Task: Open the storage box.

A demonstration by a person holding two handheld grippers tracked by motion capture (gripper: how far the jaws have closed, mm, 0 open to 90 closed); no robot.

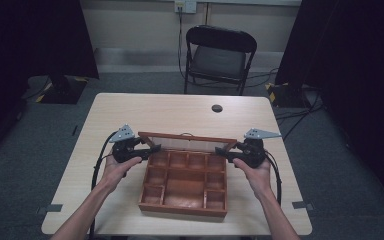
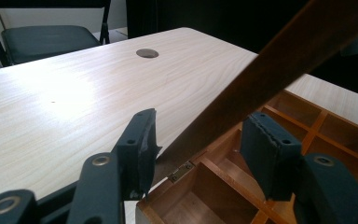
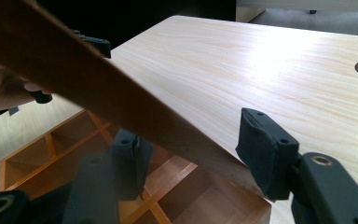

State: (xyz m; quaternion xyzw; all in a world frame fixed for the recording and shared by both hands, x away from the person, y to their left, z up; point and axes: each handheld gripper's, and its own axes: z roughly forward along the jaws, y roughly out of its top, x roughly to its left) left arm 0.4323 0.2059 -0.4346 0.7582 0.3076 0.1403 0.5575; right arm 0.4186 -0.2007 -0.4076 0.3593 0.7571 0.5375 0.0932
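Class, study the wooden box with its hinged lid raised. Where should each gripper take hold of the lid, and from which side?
Grip the lid by its two side rails, left gripper from the left end, right gripper from the right. The thin, flat frame slips between the jaws, and holding both ends should keep it from twisting on the box.

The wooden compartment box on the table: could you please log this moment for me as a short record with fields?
Thing in hand: wooden box with open, empty compartments
Lid: lid hinged at the far edge, raised and tilted
Left gripper: at the lid's left end, jaws astride the lid's edge, with gaps showing at the pads in the left gripper view
Right gripper: at the lid's right end, jaws astride the edge, one pad clearly apart from it
Surface: pale wooden table with a round cable hole
Behind: black folding chair
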